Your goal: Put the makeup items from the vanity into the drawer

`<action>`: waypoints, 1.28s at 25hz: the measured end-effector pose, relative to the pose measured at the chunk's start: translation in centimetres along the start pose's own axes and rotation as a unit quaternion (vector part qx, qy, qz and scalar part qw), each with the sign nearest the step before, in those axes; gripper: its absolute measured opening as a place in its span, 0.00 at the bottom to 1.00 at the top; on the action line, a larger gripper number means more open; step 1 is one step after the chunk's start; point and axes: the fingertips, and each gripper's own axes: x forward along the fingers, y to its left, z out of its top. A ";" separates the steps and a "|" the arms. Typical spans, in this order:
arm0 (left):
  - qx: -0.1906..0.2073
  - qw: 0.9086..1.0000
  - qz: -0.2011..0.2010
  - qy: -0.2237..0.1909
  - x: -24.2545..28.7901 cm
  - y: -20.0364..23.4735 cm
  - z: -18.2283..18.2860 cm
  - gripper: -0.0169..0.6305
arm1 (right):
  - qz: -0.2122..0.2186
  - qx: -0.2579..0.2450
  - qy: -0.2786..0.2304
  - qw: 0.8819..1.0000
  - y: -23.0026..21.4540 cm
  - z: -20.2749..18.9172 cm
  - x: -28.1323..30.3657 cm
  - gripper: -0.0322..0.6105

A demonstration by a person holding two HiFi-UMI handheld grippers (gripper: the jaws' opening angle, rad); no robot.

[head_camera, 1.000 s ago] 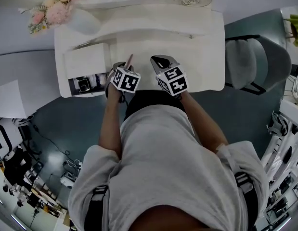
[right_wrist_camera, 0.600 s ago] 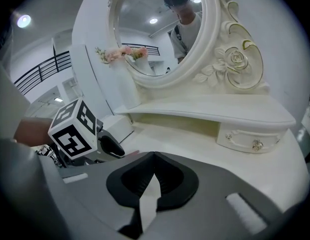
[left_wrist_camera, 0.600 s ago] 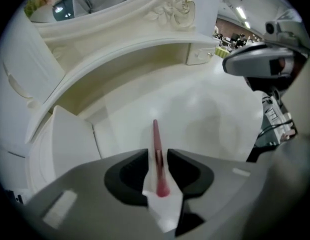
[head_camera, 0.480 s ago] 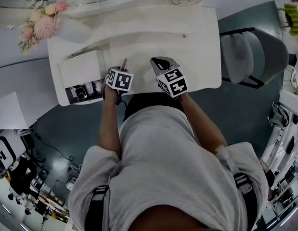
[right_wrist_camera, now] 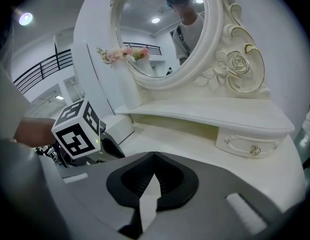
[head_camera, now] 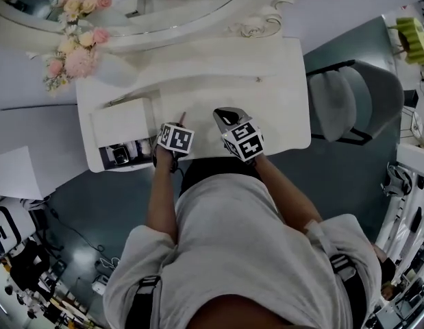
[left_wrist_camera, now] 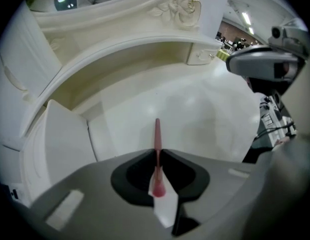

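A thin pink makeup pencil [left_wrist_camera: 157, 134] sticks out forward from between the jaws of my left gripper [left_wrist_camera: 158, 153]. The jaws are closing and pinch it. In the head view the left gripper [head_camera: 179, 123] hovers over the front of the white vanity top [head_camera: 273, 88], with the pencil [head_camera: 183, 117] pointing away from me. Just to its left is the open drawer [head_camera: 107, 162], with a few dark items inside. My right gripper [head_camera: 225, 117] is shut and empty, beside the left one. Its jaws [right_wrist_camera: 155, 156] meet with nothing between them.
A white box-shaped unit [head_camera: 122, 120] stands on the vanity's left end, above the open drawer. A round mirror [head_camera: 129, 5] and a vase of pink flowers [head_camera: 75, 46] stand at the back. A small closed drawer [right_wrist_camera: 247, 146] sits under the shelf. A grey chair [head_camera: 355, 94] stands to the right.
The head view has shifted, showing more of the mirror. Both grippers stay over the vanity's front edge, and the pink pencil still points out of the left one.
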 end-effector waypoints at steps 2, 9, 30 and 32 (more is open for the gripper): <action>-0.003 1.000 0.005 -0.010 -0.3 0.1 0.2 0.10 | 0.003 -0.005 -0.001 1.000 0.3 0.3 0.0 0.05; -0.024 0.997 0.019 -0.065 -2.8 -0.1 1.9 0.10 | 0.022 -0.030 -0.004 0.999 1.4 1.6 0.0 0.05; -0.200 0.952 0.075 -0.221 -12.4 3.0 0.5 0.10 | 0.149 -0.116 -0.024 0.982 11.2 5.8 2.6 0.05; -0.212 0.947 0.094 -0.221 -13.2 3.3 -0.9 0.10 | 0.166 -0.132 -0.018 0.977 12.7 5.7 2.7 0.05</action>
